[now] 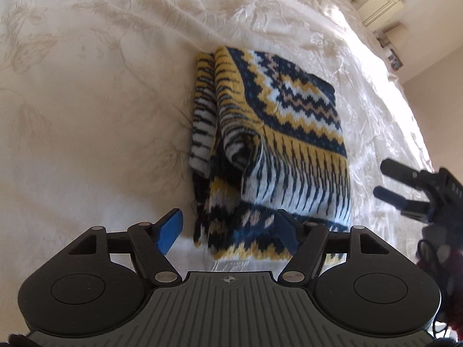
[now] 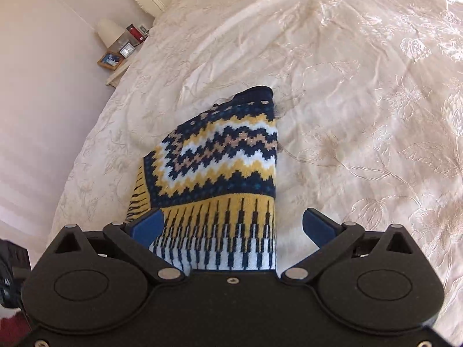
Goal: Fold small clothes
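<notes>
A folded knit garment (image 1: 269, 156) in navy, mustard, white and tan zigzag lies on a cream embroidered bedspread (image 1: 86, 101), somewhat toward the side of the bed where the wall runs. Broad bare bedspread extends past the garment on its other side and beyond its far edge; on the wall side the cover drops off at the bed's edge.

The left gripper (image 1: 228, 231) hovers at the garment's near end, blue pads spread apart, gripping nothing; one pad sits over bare cover, the other over the knit hem. The right gripper (image 2: 233, 227) is likewise released, its pads straddling the near striped portion of the garment without clamping it. In the left view it appears at the right edge (image 1: 405, 185), just off the garment's side.

White lettering on the right gripper's body is partly visible but unreadable.

A bedside shelf (image 2: 115, 72) by the wall holds a small clock (image 2: 127, 49), a framed picture (image 2: 109, 60) and a red item (image 2: 136, 33)
</notes>
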### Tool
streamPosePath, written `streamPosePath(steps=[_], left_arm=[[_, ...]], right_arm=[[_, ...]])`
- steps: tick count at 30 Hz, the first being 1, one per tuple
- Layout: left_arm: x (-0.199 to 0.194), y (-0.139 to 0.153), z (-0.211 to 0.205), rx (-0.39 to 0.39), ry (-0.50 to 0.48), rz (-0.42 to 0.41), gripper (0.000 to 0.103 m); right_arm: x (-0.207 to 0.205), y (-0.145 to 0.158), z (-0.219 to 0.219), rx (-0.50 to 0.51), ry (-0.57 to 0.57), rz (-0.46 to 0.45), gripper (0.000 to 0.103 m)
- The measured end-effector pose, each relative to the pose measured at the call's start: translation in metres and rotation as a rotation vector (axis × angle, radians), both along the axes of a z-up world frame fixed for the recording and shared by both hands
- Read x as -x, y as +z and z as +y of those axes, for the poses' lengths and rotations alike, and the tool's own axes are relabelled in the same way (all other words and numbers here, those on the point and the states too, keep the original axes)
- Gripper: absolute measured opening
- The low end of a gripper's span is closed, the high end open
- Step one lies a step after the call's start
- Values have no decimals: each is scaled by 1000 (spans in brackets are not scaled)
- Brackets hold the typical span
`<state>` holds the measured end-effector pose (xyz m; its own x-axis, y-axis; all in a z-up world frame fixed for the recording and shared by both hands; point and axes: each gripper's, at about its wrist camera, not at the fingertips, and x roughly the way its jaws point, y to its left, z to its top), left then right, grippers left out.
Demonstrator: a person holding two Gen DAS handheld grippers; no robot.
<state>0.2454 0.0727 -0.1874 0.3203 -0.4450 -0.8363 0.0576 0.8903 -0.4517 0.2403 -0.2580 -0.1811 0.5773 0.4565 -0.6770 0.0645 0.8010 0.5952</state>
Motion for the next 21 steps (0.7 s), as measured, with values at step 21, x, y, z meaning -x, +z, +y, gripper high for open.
streamPosePath(steps=[21], left_arm=[[-48, -50, -29, 119, -69, 51, 81]], right_arm=[[-103, -70, 7, -195, 55, 155, 103]])
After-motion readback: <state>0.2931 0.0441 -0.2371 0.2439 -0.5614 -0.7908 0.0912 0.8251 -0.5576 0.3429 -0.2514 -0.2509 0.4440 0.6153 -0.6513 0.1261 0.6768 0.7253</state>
